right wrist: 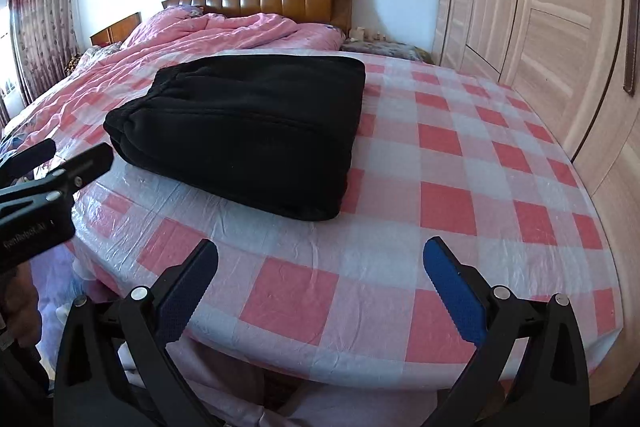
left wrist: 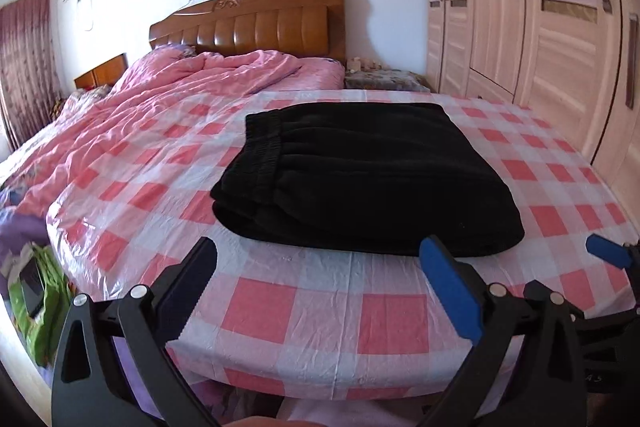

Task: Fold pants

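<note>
Left wrist view shows folded pants (left wrist: 368, 179) on the bed (left wrist: 304, 311), both grippers spread wide and empty; a careless nudge could undo the stack.

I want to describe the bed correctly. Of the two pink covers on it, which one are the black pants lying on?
The folded pants lie on the checked pink-and-white sheet at the near end. The other cover, the plain pink quilt, is crumpled near the headboard and carries nothing.
</note>
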`<move>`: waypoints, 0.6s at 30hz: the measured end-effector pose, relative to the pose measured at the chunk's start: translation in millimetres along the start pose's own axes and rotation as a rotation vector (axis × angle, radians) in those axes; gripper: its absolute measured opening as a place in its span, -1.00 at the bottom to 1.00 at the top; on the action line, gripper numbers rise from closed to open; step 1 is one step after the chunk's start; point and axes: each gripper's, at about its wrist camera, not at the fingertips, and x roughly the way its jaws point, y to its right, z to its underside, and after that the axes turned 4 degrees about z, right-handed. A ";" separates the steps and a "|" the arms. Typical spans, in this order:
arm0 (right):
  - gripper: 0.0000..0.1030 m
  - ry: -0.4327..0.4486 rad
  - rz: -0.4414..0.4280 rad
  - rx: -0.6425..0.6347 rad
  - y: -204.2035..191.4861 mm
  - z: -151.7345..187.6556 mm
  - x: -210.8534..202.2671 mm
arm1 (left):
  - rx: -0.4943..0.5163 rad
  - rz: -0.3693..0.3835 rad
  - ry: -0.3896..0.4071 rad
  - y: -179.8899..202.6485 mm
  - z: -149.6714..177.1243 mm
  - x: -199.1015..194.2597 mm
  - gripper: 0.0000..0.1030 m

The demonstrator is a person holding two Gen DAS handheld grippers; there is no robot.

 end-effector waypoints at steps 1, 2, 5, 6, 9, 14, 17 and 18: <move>0.92 0.002 0.000 -0.001 -0.5 0.1 -0.7 | -0.007 -0.003 0.000 -1.8 -0.2 -0.3 0.97; 0.92 0.003 -0.001 -0.005 -1.5 0.3 -1.2 | -0.015 -0.006 -0.002 -3.5 0.4 -0.1 0.97; 0.92 0.003 -0.003 -0.013 -3.8 1.0 -1.7 | -0.024 -0.010 -0.008 -6.1 0.2 0.8 0.97; 0.92 0.003 -0.005 -0.015 -4.2 0.9 -1.7 | -0.025 -0.012 -0.011 -6.3 0.9 1.2 0.97; 0.92 0.002 -0.007 -0.017 -5.0 1.2 -2.1 | -0.025 -0.013 -0.016 -7.2 1.2 2.0 0.97; 0.92 0.000 -0.009 -0.012 -4.2 1.4 -1.8 | -0.026 -0.013 -0.022 -7.3 1.6 2.9 0.97; 0.92 -0.002 -0.010 -0.012 -4.7 2.1 -1.6 | -0.028 -0.011 -0.023 -7.3 2.4 2.8 0.97; 0.92 -0.002 -0.010 -0.012 -5.1 2.2 -1.6 | -0.028 -0.011 -0.024 -7.3 3.2 2.9 0.97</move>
